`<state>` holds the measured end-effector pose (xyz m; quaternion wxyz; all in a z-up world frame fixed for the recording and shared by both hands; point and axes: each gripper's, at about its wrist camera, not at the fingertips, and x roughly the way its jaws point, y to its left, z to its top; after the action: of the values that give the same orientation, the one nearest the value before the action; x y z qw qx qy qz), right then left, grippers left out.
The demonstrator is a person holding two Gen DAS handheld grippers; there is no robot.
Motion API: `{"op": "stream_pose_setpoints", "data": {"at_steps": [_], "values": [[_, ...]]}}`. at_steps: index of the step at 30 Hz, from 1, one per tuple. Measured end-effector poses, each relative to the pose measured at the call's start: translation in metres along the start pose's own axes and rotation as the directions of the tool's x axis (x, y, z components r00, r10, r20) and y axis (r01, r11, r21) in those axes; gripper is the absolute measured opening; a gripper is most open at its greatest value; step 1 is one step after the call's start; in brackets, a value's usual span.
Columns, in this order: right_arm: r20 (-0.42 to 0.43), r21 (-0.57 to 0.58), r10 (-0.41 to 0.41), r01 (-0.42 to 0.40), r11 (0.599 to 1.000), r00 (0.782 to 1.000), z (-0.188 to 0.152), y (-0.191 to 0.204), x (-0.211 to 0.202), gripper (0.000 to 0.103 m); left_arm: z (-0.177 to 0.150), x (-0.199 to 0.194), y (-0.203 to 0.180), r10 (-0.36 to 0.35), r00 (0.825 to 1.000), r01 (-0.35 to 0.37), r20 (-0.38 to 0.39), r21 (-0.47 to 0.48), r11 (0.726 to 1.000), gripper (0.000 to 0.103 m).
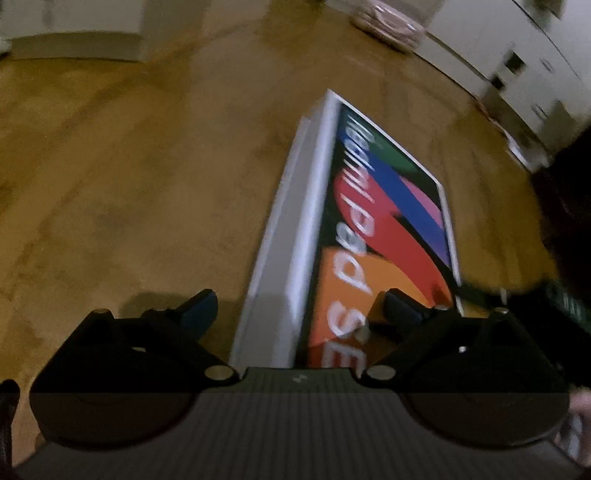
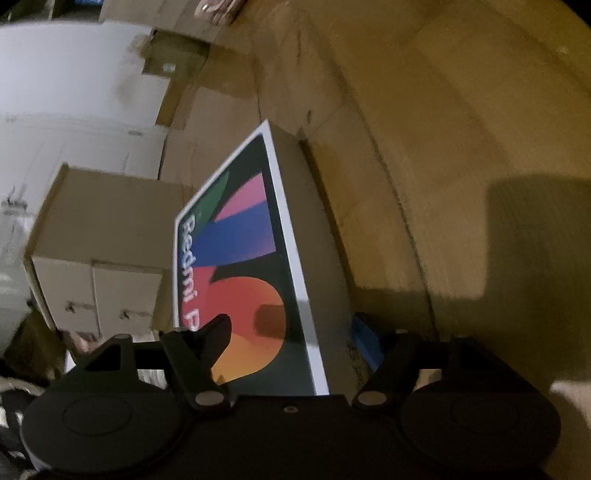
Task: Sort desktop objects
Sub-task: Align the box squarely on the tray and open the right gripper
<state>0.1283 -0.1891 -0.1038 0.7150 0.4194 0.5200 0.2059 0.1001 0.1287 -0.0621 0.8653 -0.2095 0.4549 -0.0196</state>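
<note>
A flat tablet box (image 1: pixel 369 221) with a colourful lid and white sides lies on the brown wooden desk (image 1: pixel 129 184). My left gripper (image 1: pixel 301 314) is open and straddles the box's near end. One fingertip sits on the desk left of the box and the other hovers over the lid. In the right wrist view the same box (image 2: pixel 240 258) shows from its other end. My right gripper (image 2: pixel 295 336) is open around the box's long edge. Its left finger (image 2: pixel 218 332) is over the lid and the blue pad (image 2: pixel 365 343) is beside the grey side wall. The pictures are blurred.
White cabinets (image 1: pixel 517 55) stand beyond the desk's far right edge, with a pinkish coiled bundle (image 1: pixel 388 22) at the back. A closed cardboard carton (image 2: pixel 103 221) and white furniture (image 2: pixel 74 74) lie left of the box. Dark clothing (image 1: pixel 569 203) fills the right edge.
</note>
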Motion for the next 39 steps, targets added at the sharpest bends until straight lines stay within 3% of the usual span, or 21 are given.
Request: {"op": "stream_pose_setpoints", "data": {"at_steps": [2, 4, 6, 19, 22, 25, 28, 32, 34, 37, 39], "values": [[0.027, -0.035, 0.007, -0.006, 0.999, 1.000, 0.001, 0.004, 0.003, 0.082, -0.002, 0.002, -0.003, -0.024, 1.000, 0.024, -0.006, 0.026, 0.999, 0.095], [0.055, -0.017, 0.019, -0.019, 1.000, 0.998, 0.003, 0.004, 0.001, 0.072, -0.003, 0.003, -0.008, -0.015, 1.000, 0.015, -0.003, 0.050, 0.999, 0.097], [0.073, -0.007, 0.050, -0.050, 0.999, 0.996, 0.006, 0.003, -0.005, 0.069, -0.003, 0.003, -0.009, -0.009, 1.000, 0.009, 0.000, 0.048, 0.999, 0.097], [0.108, -0.007, 0.109, -0.109, 0.994, 0.988, 0.003, 0.010, -0.015, 0.069, -0.011, -0.002, -0.014, 0.005, 1.000, -0.005, 0.002, 0.040, 0.999, 0.097], [0.096, -0.029, 0.121, -0.118, 0.993, 0.988, 0.002, 0.013, -0.017, 0.069, -0.011, -0.004, -0.017, -0.003, 1.000, 0.004, -0.027, 0.056, 0.998, 0.097], [-0.029, 0.067, 0.277, -0.274, 0.959, 0.960, 0.003, 0.009, -0.004, 0.060, -0.010, -0.002, -0.021, -0.020, 0.997, 0.024, -0.073, 0.049, 0.999, 0.097], [0.030, -0.015, 0.139, -0.139, 0.990, 0.990, 0.002, 0.018, -0.009, 0.054, -0.008, -0.007, -0.023, 0.027, 0.998, -0.024, -0.063, 0.044, 0.999, 0.098], [0.081, -0.025, 0.062, -0.060, 0.998, 0.995, 0.007, 0.017, -0.021, 0.058, -0.002, -0.020, -0.022, 0.100, 0.995, -0.100, 0.008, 0.039, 0.994, 0.098], [0.096, -0.040, 0.001, 0.003, 0.999, 0.995, 0.008, 0.016, -0.021, 0.072, -0.003, -0.024, -0.023, 0.062, 0.998, -0.063, 0.026, 0.045, 0.997, 0.096], [0.080, -0.072, -0.097, 0.103, 0.992, 0.992, 0.008, 0.013, -0.015, 0.074, -0.004, -0.023, -0.028, 0.009, 1.000, -0.010, 0.026, 0.063, 0.998, 0.095], [0.049, -0.076, -0.084, 0.088, 0.993, 0.995, 0.007, 0.007, -0.005, 0.074, -0.006, -0.019, -0.035, -0.027, 0.999, 0.025, 0.017, 0.091, 0.995, 0.094]]}}
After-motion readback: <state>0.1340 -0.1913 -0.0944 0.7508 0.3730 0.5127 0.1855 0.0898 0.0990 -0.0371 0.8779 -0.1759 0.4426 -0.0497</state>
